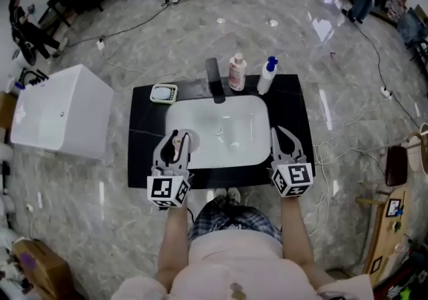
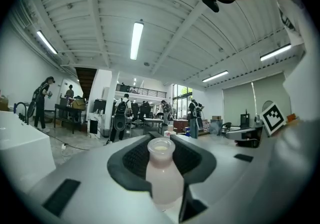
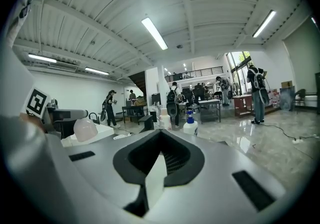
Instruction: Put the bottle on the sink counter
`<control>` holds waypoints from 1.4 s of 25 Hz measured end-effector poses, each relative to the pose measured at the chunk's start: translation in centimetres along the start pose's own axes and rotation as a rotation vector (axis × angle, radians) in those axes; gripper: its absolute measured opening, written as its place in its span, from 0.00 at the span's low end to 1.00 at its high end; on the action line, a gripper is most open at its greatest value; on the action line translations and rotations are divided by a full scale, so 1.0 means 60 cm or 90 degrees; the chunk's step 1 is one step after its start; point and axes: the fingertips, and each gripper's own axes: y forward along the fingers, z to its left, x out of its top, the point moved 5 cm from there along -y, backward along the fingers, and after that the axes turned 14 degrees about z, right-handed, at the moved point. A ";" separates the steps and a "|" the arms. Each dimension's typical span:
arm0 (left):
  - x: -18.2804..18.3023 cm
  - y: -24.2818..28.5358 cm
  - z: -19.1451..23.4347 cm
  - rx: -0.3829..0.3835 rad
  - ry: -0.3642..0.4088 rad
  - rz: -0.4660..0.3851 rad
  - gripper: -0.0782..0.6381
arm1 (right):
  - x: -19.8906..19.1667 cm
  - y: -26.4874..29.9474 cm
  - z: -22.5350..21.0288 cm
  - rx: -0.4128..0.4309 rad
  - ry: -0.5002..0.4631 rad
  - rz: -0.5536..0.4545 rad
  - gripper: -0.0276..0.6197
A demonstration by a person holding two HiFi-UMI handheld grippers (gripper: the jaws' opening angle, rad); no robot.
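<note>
A small pale pink bottle (image 2: 162, 175) with an open neck stands upright between my left gripper's (image 2: 162, 144) jaws, which are shut on its body. In the head view that bottle (image 1: 181, 144) and the left gripper (image 1: 176, 139) hover over the front left of the black sink counter (image 1: 144, 158), at the rim of the white basin (image 1: 221, 133). My right gripper (image 1: 277, 131) is over the counter's front right, beside the basin. Its jaws (image 3: 161, 133) are shut with nothing between them. The held bottle (image 3: 85, 129) shows at the left of the right gripper view.
At the counter's back stand a dark faucet (image 1: 214, 80), a pink-labelled bottle (image 1: 237, 71) and a white spray bottle with a blue top (image 1: 267, 75). A soap dish (image 1: 163, 93) sits back left. A white tub (image 1: 60, 111) stands left of the counter. Cables cross the floor.
</note>
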 end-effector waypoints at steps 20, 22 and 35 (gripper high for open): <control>-0.013 0.305 -0.333 -0.273 0.052 0.052 0.30 | -0.037 -0.020 -0.198 -0.120 0.045 0.020 0.07; -0.016 0.341 -0.362 -0.282 0.047 0.053 0.30 | -0.037 -0.007 -0.220 -0.127 0.046 0.022 0.07; -0.026 0.559 -0.460 -0.280 0.033 0.080 0.30 | -0.034 0.114 -0.398 -0.154 0.087 0.035 0.07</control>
